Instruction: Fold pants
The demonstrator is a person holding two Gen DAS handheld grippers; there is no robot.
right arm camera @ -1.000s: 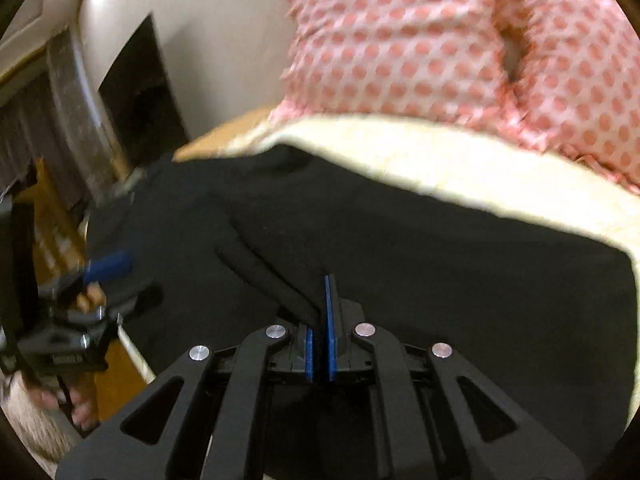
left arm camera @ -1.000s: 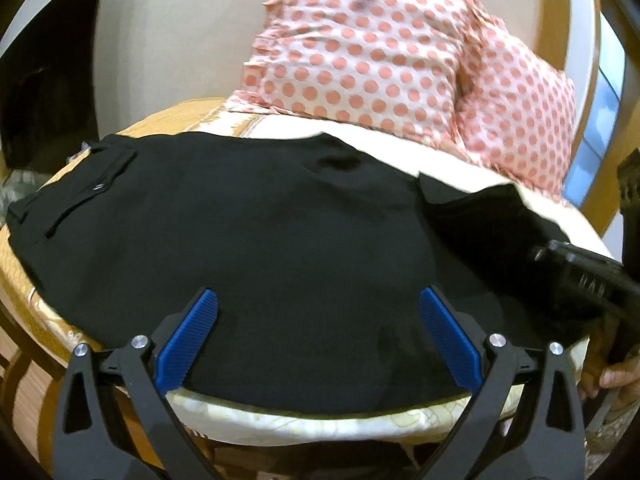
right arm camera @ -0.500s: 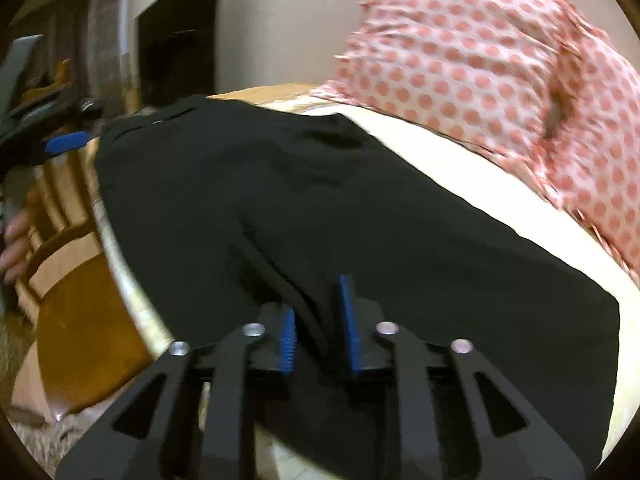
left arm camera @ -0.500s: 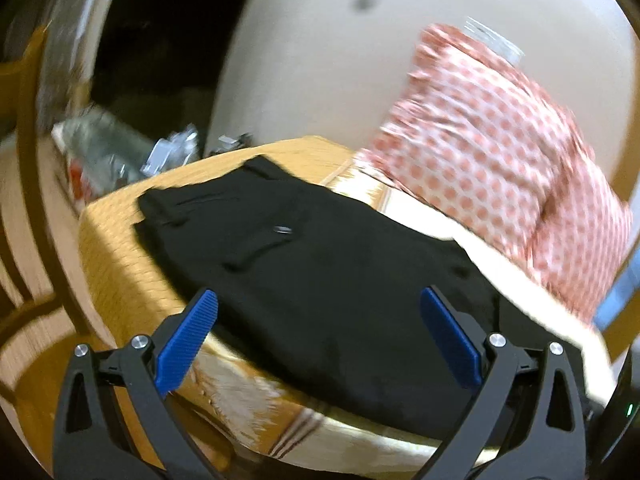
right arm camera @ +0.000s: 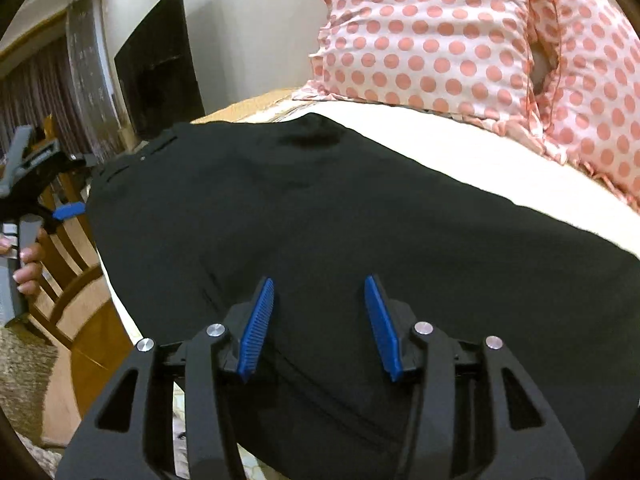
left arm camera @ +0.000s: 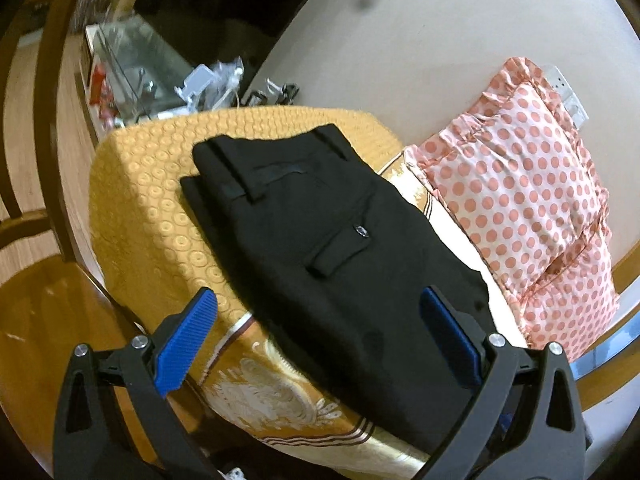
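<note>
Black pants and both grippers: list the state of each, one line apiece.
Black fabric pants: lying flat on the bed, back pocket flap buttoned, held by neither gripper.
Left gripper: open wide, nothing between its blue pads.
Right gripper: opening over the pants, pads not pressing the cloth.

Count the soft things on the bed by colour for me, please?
Black: 1, the pants
Pink-dotted: 2, the near pillow and the far pillow
Total: 3
</note>
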